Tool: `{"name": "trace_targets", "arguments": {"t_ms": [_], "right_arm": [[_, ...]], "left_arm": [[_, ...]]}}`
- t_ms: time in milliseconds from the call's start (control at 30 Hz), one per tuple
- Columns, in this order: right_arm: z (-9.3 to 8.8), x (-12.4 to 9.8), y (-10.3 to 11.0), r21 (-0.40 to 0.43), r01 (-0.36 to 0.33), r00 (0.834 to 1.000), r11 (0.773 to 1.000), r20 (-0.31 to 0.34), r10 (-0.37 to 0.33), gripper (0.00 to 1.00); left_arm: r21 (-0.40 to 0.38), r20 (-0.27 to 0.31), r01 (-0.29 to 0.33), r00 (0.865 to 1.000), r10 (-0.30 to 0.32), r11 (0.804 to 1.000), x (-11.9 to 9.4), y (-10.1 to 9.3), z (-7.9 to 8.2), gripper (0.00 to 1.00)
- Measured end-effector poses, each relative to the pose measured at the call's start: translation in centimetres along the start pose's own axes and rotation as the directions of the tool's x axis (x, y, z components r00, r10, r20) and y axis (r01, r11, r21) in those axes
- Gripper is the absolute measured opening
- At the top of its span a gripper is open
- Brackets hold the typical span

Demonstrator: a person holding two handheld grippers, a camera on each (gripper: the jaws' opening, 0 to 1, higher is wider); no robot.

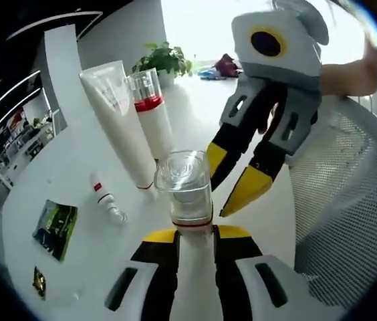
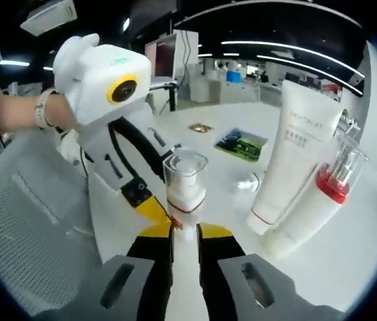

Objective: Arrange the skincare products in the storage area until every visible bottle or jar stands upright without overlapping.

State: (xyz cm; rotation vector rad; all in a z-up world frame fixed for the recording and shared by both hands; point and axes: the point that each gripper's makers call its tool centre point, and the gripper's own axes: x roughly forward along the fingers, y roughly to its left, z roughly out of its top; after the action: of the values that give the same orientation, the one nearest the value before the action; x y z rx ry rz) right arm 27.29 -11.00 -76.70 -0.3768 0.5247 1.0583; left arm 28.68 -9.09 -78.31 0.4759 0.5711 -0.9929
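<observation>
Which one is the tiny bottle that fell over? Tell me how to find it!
Find the white table, then the tall white tube standing on its cap. Beside its foot lies the little bottle. It is the smallest, and it lies flat while the tube stands.

A clear-capped white pump bottle [image 1: 187, 200] stands upright nearest. Behind it, a white tube [image 1: 118, 120] and a red-banded bottle [image 1: 154, 110] lean together. A small vial [image 1: 107, 198], apparently lying flat, rests left.
</observation>
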Motion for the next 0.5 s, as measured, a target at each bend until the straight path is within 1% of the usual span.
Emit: {"name": "trace_targets", "arguments": {"t_ms": [100,167,300,333,400,467,500], "right_arm": [[-0.1,0.0,0.0,0.002,0.001,1.000,1.000,-0.003,-0.001,0.13],[-0.1,0.1,-0.1,-0.001,-0.004,1.000,1.000,-0.005,0.004,0.13],[-0.1,0.4,0.1,-0.020,-0.028,1.000,0.999,-0.012,0.027,0.14],[0.0,0.5,0.3,-0.025,-0.033,0.999,0.999,-0.014,0.033,0.14],[0.1,0.7,0.3,-0.032,-0.037,0.999,0.999,-0.017,0.037,0.14],[0.1,0.8,0.3,-0.041,-0.038,0.999,0.998,-0.024,0.037,0.13],[0.1,0.8,0.4,-0.045,-0.039,0.999,0.998,-0.024,0.038,0.14]], "left_arm": [[-0.028,-0.025,0.003,1.000,-0.003,1.000,-0.4,-0.2,-0.7,0.18],[-0.033,-0.033,0.004,0.999,-0.005,0.999,-0.6,-0.3,-1.2,0.17],[-0.053,-0.048,-0.014,0.999,0.012,0.999,-0.8,-0.3,-1.6,0.16],[-0.060,-0.050,-0.015,0.999,0.012,0.998,-0.9,-0.4,-1.6,0.15],[-0.075,-0.037,-0.005,0.999,0.002,0.997,-1.1,-0.9,-1.2,0.12],[-0.096,-0.009,0.005,1.000,-0.006,0.995,-1.0,-1.1,-0.6,0.12],[-0.099,-0.009,0.001,1.000,-0.002,0.995,-1.0,-1.0,-0.6,0.12]]}}
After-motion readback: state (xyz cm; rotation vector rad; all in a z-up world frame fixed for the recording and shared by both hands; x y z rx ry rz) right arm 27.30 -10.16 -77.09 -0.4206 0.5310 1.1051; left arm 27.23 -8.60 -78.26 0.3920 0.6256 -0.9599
